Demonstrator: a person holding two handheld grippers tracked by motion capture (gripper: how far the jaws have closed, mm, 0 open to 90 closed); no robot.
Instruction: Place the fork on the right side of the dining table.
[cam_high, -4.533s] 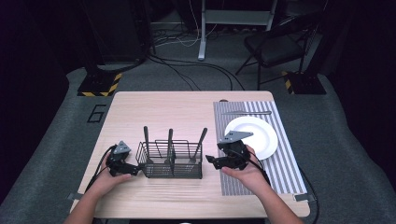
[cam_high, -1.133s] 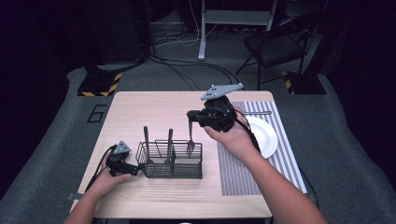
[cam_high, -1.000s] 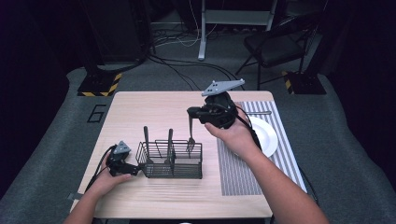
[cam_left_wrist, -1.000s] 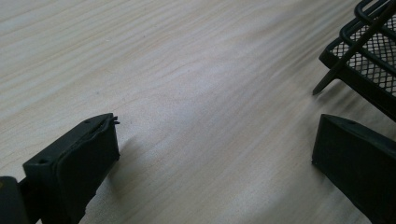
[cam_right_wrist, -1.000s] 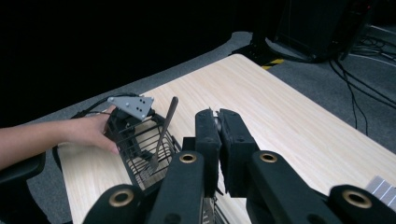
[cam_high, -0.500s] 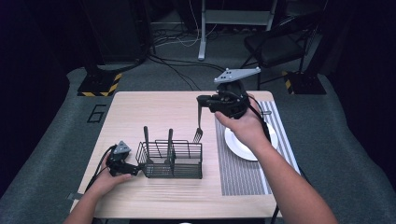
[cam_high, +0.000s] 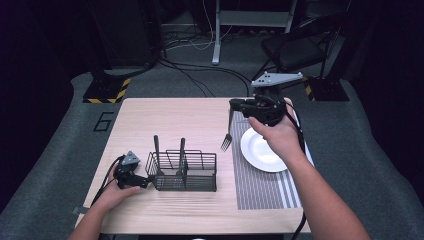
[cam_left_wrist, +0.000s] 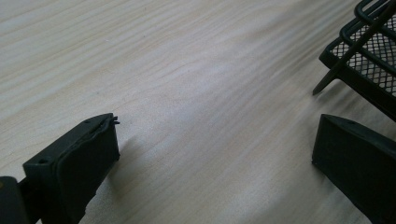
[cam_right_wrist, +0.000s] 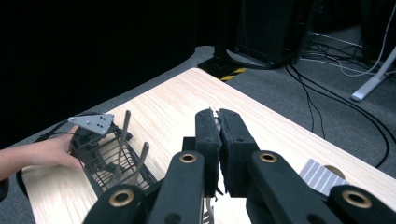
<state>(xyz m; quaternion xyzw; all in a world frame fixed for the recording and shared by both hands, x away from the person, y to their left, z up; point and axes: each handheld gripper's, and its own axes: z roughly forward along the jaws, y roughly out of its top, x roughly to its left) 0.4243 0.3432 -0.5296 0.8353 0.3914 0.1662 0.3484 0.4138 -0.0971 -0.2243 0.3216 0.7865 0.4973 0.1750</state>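
A black wire caddy (cam_high: 186, 171) stands on the wooden table with two dark utensil handles (cam_high: 156, 149) upright in it. My right gripper (cam_high: 237, 106) is raised above the table, shut on the top of a fork (cam_high: 229, 128). The fork hangs tines down just left of the white plate (cam_high: 262, 151). In the right gripper view the jaws (cam_right_wrist: 218, 114) are pressed together on the thin handle. My left gripper (cam_high: 144, 181) rests on the table at the caddy's left end, and its jaws (cam_left_wrist: 215, 133) stand open with bare wood between them. The caddy's corner (cam_left_wrist: 369, 44) is just ahead.
The plate lies on a grey striped placemat (cam_high: 260, 187) at the table's right side. Beyond the far edge are a chair (cam_high: 295, 47), floor cables (cam_high: 200, 75) and a yellow-black striped base (cam_high: 105, 90).
My right gripper has lifted the fork out of the caddy's right compartment and carried it up, right and away, to beside the plate. The left gripper has stayed put.
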